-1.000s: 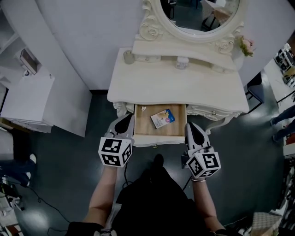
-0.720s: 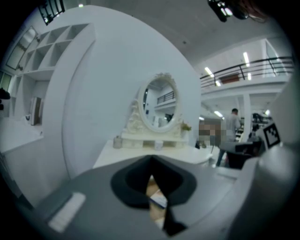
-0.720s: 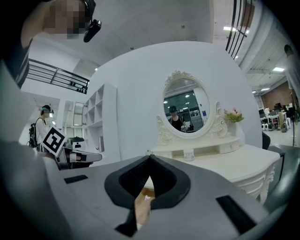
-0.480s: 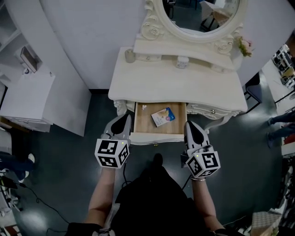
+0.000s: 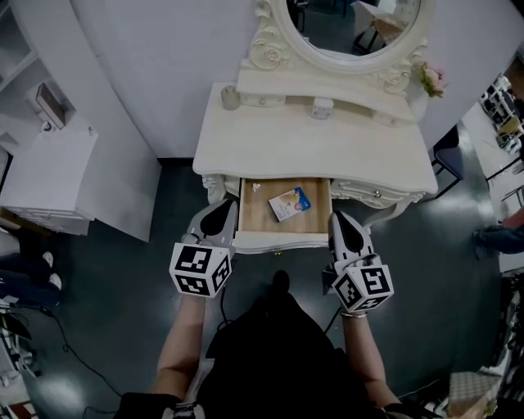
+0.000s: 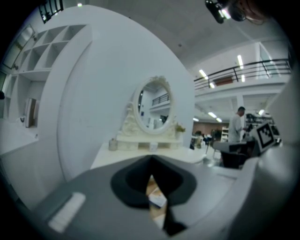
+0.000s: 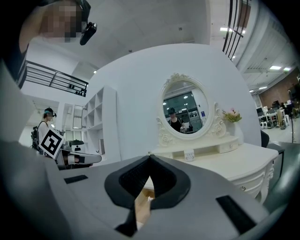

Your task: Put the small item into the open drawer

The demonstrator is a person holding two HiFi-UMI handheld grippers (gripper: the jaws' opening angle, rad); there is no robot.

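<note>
Cream dressing table with its wooden drawer pulled open, a small blue-and-white packet lying inside.
The packet lies tilted on the drawer floor, a little toward 1 o'clock of its middle, and a tiny white scrap sits near the 11 o'clock corner. Left gripper is just beside the drawer's front corner at 8 o'clock, jaws pressed together on nothing. Right gripper flanks the opposite corner at 4 o'clock, jaws likewise together and empty. An oval mirror stands at the table's 12 o'clock, with a small jar beneath it.
</note>
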